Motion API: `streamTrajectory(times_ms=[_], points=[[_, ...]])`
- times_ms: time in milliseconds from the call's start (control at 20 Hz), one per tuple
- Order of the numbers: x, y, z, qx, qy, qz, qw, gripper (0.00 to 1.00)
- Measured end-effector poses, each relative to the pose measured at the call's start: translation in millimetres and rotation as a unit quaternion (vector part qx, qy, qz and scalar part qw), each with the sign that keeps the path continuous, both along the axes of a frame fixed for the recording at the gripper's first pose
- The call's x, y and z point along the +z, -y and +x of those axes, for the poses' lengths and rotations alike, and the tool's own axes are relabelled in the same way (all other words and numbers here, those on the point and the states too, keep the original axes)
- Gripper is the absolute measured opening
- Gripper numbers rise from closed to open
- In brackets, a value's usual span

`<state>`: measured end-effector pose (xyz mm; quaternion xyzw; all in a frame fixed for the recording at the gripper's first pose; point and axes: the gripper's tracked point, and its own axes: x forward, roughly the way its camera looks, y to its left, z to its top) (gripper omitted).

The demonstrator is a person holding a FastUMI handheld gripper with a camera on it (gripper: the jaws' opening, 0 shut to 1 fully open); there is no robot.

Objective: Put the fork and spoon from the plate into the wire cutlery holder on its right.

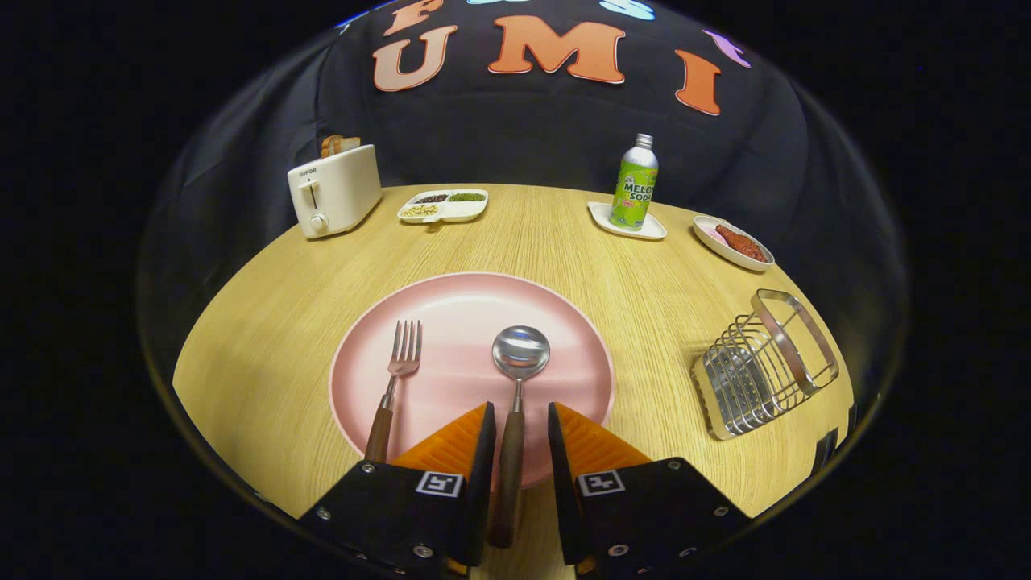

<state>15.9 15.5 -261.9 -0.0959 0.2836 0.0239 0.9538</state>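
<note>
- The gripper [519,427] is low over the near edge of the table [266,338], and its two fingers [463,439] stand apart with a narrow gap between them.
- The spoon [519,354] lies on the pink plate [467,302], its bowl pointing away; its brown handle runs back through the gap between the fingers.
- There is a small space on each side of the handle, so the fingers do not press on it — the jaws are open around it, not clamped.
- The fork [395,379] lies on the plate too, left of the spoon, with tines pointing away and its brown handle reaching over the near rim beside the left finger.
- Fork and spoon are almost parallel and clearly apart from each other.
- The wire holder [761,366] stands on the table right of the plate, well apart from it, and no cutlery is in it.
- At the far side of the table, from left to right, there are a white toaster [334,189] with bread in its slot, a divided tray [443,205] with small foods, a green bottle [635,184] on a small white dish [627,221], and an oval dish [733,242] with something red in it.
- Behind the table hangs the black cloth wall [523,137].
</note>
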Motion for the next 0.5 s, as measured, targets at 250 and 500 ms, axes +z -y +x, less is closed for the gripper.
streamTrajectory(times_ms=[250,500], points=[[-6.8,-3.0,0.0,0.002,-0.014,0.002,1.0,0.25],[-5.6,-0.9,0.6,-0.007,-0.018,0.015,1.0,0.07]])
